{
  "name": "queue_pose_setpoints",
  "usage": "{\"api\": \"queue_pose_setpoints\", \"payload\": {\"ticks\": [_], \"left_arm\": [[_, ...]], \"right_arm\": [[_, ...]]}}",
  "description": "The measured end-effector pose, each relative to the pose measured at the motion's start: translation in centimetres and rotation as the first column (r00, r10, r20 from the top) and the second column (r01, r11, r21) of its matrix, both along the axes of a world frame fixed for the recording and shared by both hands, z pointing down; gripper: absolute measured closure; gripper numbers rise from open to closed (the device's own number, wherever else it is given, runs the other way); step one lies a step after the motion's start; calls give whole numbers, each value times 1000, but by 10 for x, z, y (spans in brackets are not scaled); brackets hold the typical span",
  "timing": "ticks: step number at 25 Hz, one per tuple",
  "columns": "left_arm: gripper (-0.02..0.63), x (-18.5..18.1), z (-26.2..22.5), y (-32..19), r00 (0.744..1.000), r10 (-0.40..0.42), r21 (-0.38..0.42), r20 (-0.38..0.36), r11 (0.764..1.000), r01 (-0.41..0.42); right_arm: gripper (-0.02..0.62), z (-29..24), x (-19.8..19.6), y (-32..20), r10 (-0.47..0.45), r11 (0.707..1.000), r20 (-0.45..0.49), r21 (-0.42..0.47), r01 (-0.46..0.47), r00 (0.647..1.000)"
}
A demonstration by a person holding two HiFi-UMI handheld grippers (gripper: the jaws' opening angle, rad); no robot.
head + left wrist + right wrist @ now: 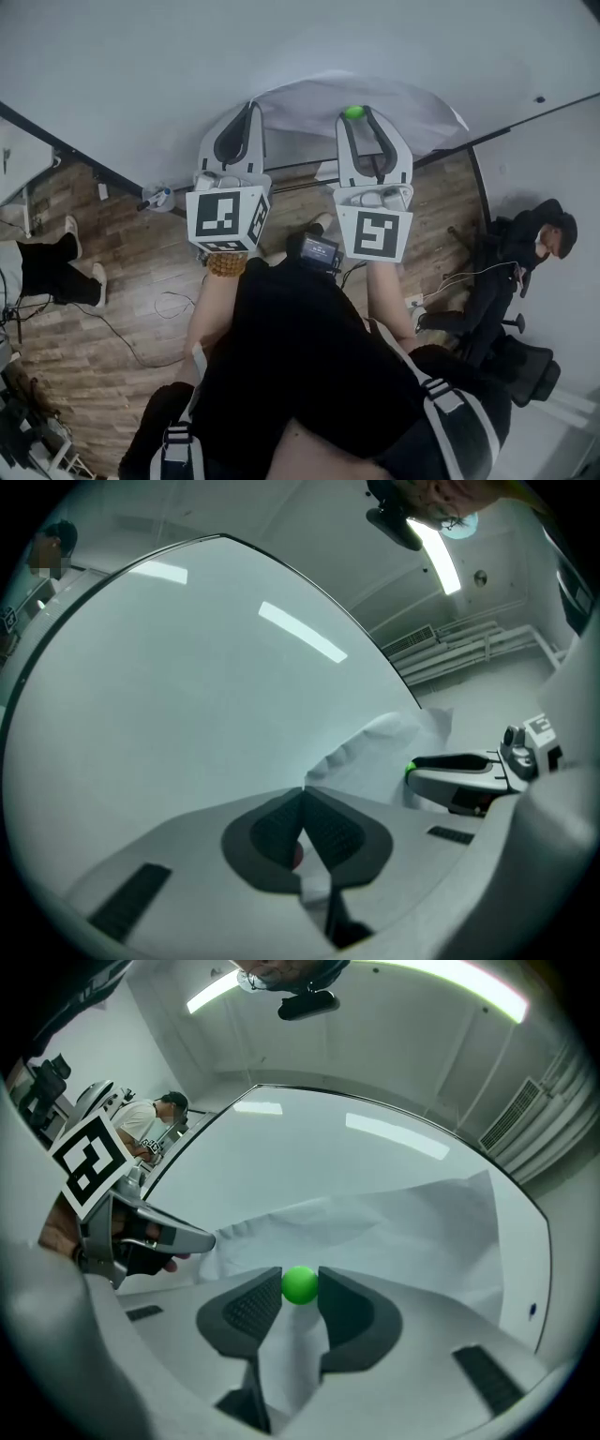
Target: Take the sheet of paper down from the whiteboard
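Note:
A white sheet of paper (412, 108) lies rumpled against the whiteboard (141, 75), bulging off it. My left gripper (251, 108) is at the sheet's left edge. In the left gripper view its jaws (303, 794) are shut, with the paper (375, 757) starting at their tips, a white strip between them, and a small red spot between the pads. My right gripper (354, 112) is shut on a round green magnet (300, 1284), which sits on the paper (394, 1222) between its pads. The two grippers are side by side, both pointing at the board.
A person in black sits on a chair at the right (525, 253). Another person's legs show at the left (56, 267). A small object lies on the board's tray (157, 199). Cables run across the wooden floor (141, 309).

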State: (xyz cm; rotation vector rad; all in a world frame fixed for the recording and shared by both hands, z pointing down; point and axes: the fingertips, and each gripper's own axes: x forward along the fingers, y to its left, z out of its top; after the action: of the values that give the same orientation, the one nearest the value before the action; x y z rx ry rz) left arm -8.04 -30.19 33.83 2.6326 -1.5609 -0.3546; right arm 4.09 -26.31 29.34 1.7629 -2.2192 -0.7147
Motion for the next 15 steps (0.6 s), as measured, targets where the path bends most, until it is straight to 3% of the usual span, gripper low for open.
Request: {"api": "queue_pose_setpoints", "payload": {"ticks": [15], "left_arm": [[597,10,32,14,1000,2,-132,-30,991,-6]], "right_arm": [[476,13,16,10,26,994,-45,-108,-31,999]]}}
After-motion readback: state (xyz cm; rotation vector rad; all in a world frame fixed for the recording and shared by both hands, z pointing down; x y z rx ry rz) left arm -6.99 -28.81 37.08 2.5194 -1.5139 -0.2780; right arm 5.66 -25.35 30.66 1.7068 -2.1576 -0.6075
